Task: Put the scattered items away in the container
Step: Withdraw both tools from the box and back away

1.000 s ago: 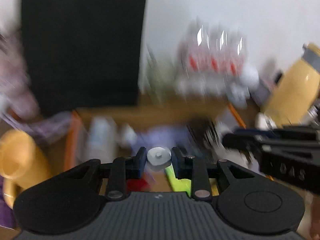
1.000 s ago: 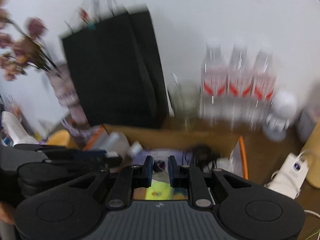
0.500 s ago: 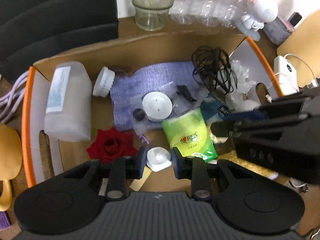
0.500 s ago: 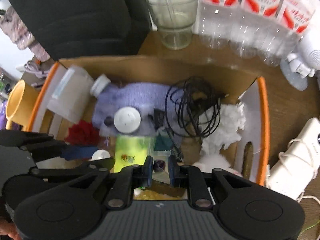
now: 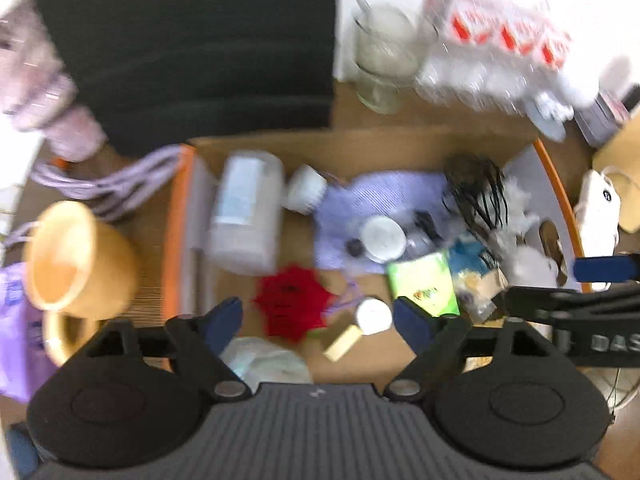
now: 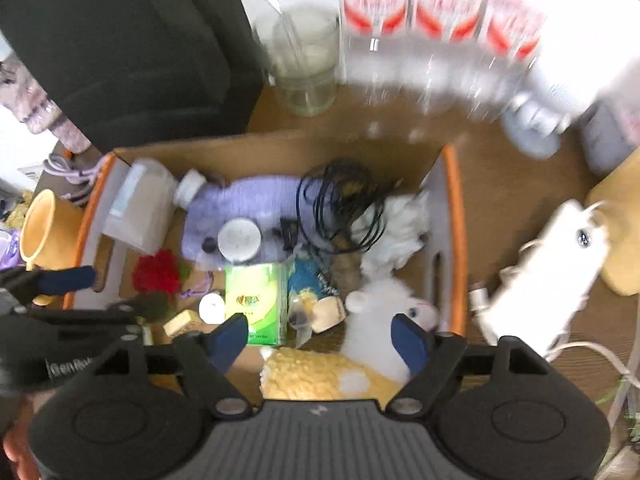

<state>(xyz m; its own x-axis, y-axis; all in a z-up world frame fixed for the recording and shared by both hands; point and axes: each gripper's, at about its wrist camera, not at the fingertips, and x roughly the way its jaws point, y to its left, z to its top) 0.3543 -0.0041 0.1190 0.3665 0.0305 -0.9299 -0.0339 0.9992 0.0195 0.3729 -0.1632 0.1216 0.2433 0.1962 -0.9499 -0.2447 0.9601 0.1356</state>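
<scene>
Both tongs opening, nothing between either pair: left gripper [image 5: 318, 322] directly above small white cap [image 5: 373, 316] on box [image 5: 360, 148] floor, right gripper [image 6: 320, 338] over plush toy [image 6: 384, 320]; left nearer.

- Left gripper [image 5: 318, 322]: black body with a ribbed grey plate in the middle carrying a small white mark, and a round black disc housing on each side.
- Two angular black link arms, each with a silvery screw at its base.
- Fingers [image 5: 224, 320] tipped with dark blue pads.
- Right gripper [image 6: 320, 338]: the same build; white lettering along its side, too blurred to read.
</scene>
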